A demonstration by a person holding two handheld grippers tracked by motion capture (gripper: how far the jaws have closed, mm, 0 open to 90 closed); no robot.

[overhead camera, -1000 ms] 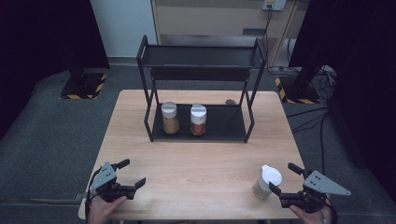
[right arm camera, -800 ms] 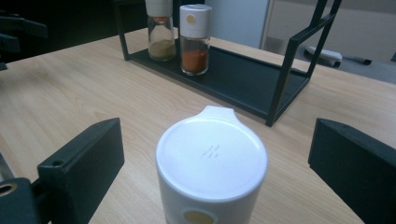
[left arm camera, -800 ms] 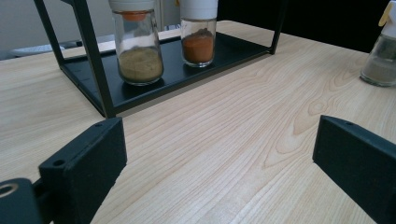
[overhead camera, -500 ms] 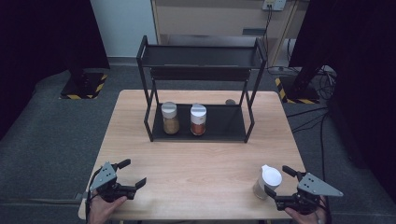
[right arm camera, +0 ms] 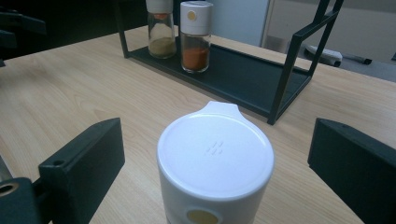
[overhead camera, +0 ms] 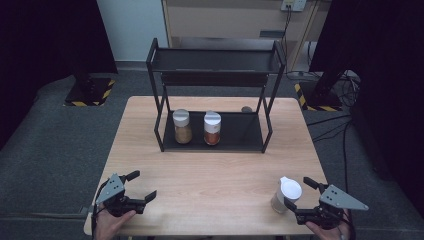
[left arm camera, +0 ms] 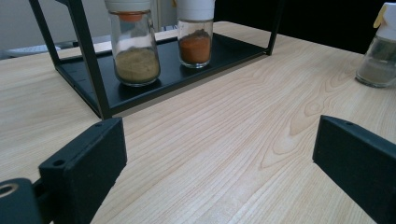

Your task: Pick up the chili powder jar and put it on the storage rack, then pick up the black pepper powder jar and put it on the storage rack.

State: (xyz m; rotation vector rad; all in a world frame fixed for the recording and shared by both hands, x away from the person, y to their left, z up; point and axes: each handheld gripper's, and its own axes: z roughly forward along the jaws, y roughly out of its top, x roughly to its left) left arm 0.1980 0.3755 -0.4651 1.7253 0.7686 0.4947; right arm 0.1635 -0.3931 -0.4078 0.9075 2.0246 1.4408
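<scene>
your right gripper (overhead camera: pixel 299 196) sits at the near right corner of the table (overhead camera: pixel 215 180), its jaws spread wide on either side of a white-lidded jar (overhead camera: pixel 286 195) that stands upright between them; in the right gripper view the jar's lid (right arm camera: pixel 215 150) lies in the gap with clear space on both sides, so nothing is gripped. your left gripper (overhead camera: pixel 141 186) rests near the opposite corner, jaws also wide and empty, bare wood between them. ahead of both grippers a black rack (overhead camera: pixel 215 95) stands on the table, and on its lower shelf two jars stand side by side: one with tan powder (overhead camera: pixel 182 126), one with orange powder (overhead camera: pixel 212 128).
</scene>
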